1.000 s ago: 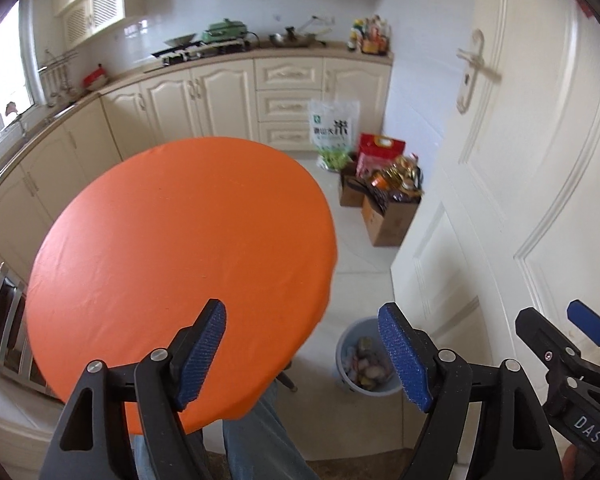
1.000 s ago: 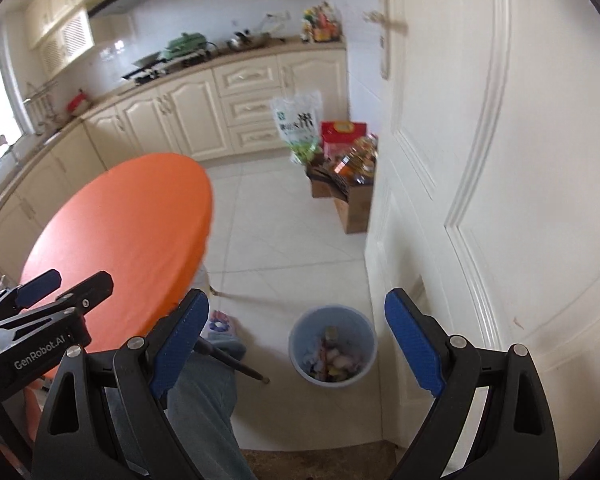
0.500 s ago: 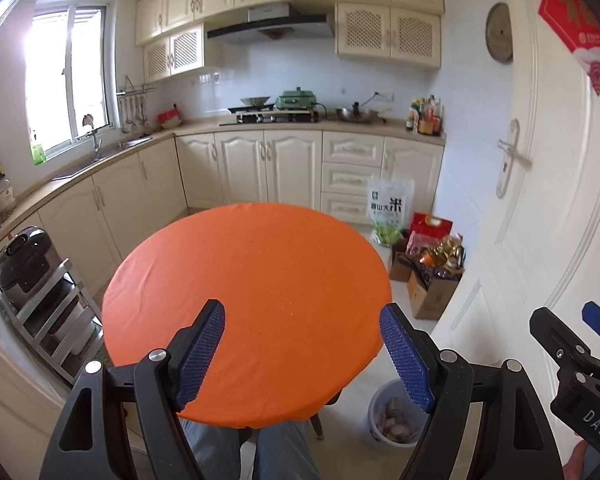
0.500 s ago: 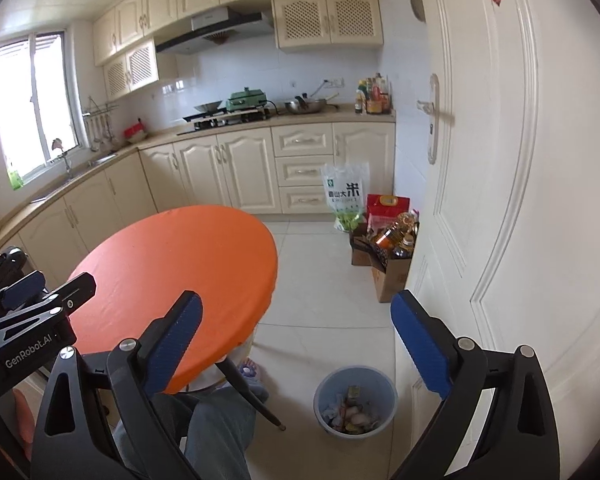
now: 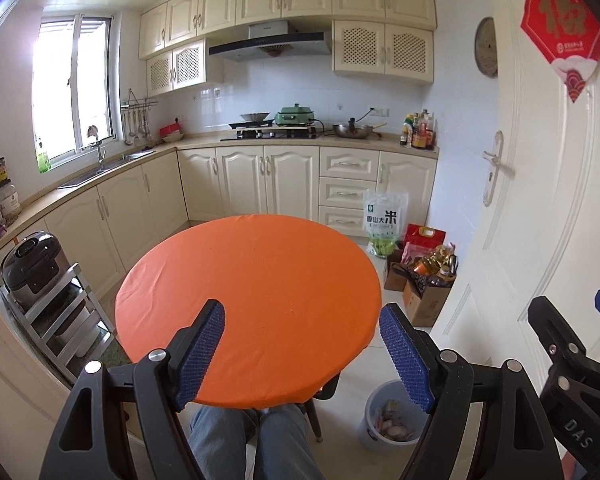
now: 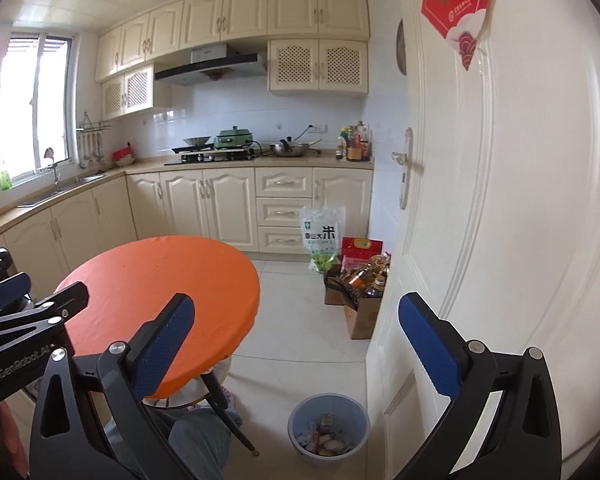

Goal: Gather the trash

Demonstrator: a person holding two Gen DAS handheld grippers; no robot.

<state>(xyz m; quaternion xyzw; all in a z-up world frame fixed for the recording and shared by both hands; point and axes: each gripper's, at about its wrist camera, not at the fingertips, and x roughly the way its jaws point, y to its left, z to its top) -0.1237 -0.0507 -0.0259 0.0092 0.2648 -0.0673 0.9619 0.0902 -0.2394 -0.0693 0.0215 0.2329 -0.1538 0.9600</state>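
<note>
Where tongs intrude, bin half-hidden

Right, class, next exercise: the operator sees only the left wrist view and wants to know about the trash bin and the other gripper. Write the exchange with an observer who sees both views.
Operator: The left gripper's finger covers part of the bin. Is it full?
Observer: No. The right wrist view shows its whole rim. The trash lies in the bottom, with bare inner wall above it.
Operator: I see only an edge of the right gripper. Is it carrying anything?
Observer: No. Its jaws have just been opening and stand wide apart, with nothing between them.
</note>
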